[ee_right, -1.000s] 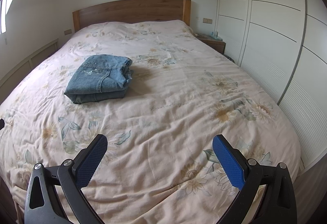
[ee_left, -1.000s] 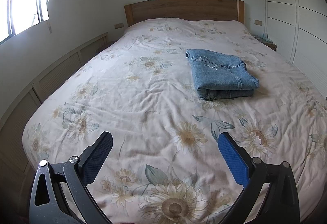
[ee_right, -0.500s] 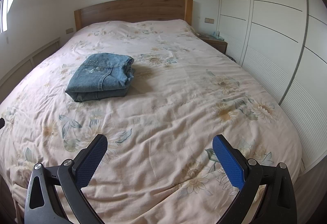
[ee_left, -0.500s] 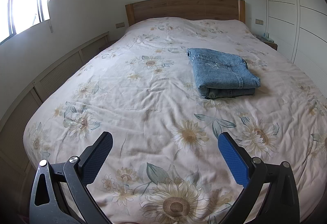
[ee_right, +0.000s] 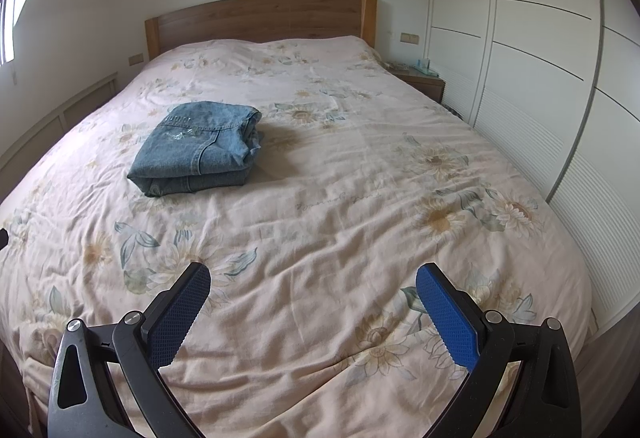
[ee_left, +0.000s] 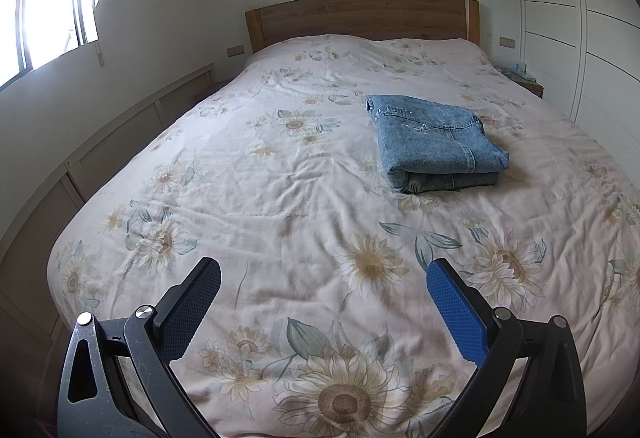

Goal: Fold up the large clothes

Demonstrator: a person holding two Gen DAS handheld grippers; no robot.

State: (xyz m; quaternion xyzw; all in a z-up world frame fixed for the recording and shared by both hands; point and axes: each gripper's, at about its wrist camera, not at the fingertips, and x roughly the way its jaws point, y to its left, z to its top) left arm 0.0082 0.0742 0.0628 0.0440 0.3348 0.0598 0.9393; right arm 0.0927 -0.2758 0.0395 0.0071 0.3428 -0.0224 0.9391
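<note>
A pair of blue jeans [ee_left: 436, 144] lies folded into a compact rectangle on the bed's floral cover [ee_left: 280, 178], near the middle. It also shows in the right wrist view [ee_right: 200, 148], left of centre. My left gripper [ee_left: 323, 276] is open and empty, held above the foot of the bed, well short of the jeans. My right gripper [ee_right: 313, 280] is open and empty too, above the foot of the bed, to the right of the jeans.
A wooden headboard [ee_left: 360, 14] stands at the far end. White wardrobe doors [ee_right: 540, 58] run along the right side. A bedside table [ee_right: 420, 80] sits by the headboard. Low wall panels [ee_left: 120, 142] and a window [ee_left: 48, 10] are on the left.
Both grippers have drawn back and risen slightly from the bed, so the jeans look a little farther away. The jeans have not moved. Both grippers stay open.
</note>
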